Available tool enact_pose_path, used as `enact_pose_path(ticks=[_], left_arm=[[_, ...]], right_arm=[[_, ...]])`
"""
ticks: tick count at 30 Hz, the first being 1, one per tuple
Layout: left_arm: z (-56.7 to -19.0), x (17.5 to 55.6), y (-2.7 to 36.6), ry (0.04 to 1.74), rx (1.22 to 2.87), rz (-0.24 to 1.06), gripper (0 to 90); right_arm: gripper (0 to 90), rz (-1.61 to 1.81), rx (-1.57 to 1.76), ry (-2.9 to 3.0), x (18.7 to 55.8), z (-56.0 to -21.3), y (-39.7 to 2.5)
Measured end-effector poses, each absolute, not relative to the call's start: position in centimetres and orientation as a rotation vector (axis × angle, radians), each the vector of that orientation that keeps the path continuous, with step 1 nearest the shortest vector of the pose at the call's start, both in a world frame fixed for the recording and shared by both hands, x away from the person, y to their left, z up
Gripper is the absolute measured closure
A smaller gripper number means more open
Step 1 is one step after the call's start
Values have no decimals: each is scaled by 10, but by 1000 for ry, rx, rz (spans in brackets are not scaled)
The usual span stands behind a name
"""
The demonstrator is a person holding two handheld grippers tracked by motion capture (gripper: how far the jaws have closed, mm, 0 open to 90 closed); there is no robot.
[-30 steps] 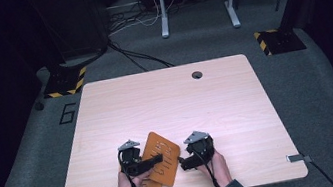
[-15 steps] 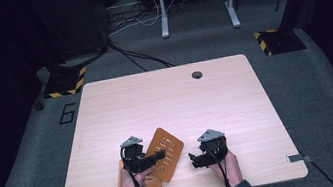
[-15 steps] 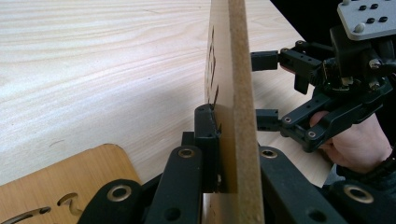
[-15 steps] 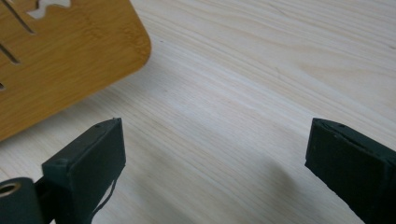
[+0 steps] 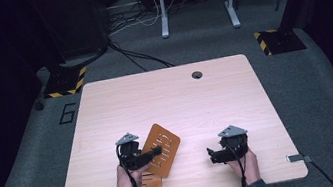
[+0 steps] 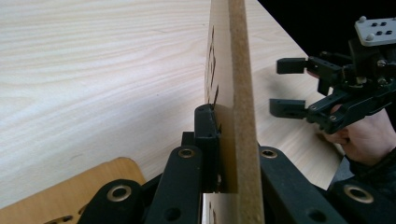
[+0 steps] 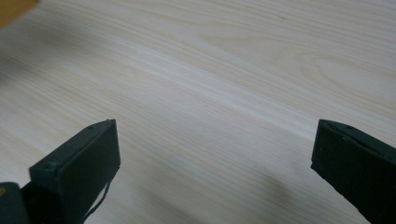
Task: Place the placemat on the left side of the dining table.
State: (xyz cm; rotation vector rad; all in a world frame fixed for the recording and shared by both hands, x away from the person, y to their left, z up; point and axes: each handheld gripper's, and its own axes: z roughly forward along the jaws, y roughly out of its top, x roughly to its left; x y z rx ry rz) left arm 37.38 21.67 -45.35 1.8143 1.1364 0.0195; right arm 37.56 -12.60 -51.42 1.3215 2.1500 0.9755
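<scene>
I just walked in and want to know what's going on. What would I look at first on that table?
Your eye lands on the brown wooden board with slots, near the front edge of the pale wooden table. The left gripper pinches its edge and lifts it above a second brown board lying flat. Off to the right, the right gripper hangs over bare wood with its fingers wide apart, holding nothing.

A single figure, a dark outlined "6" (image 5: 67, 113), is marked on the grey floor (image 5: 36, 144) just beside the far left corner of the counter (image 5: 170, 98). The cut slots in the wooden board (image 5: 162, 149) on the counter are too small to read as writing.
</scene>
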Motion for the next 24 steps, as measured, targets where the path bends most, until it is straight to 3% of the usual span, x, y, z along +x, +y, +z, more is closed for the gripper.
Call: enact_pose_path(ticks=[13, 24], left_arm=[[-438, 382, 244, 1180, 1771, 103, 860], [-425, 392, 271, 1248, 1704, 172, 860]], right_arm=[[0, 869, 1462, 2025, 373, -520, -190], [0, 836, 1503, 2011, 378, -528, -208]])
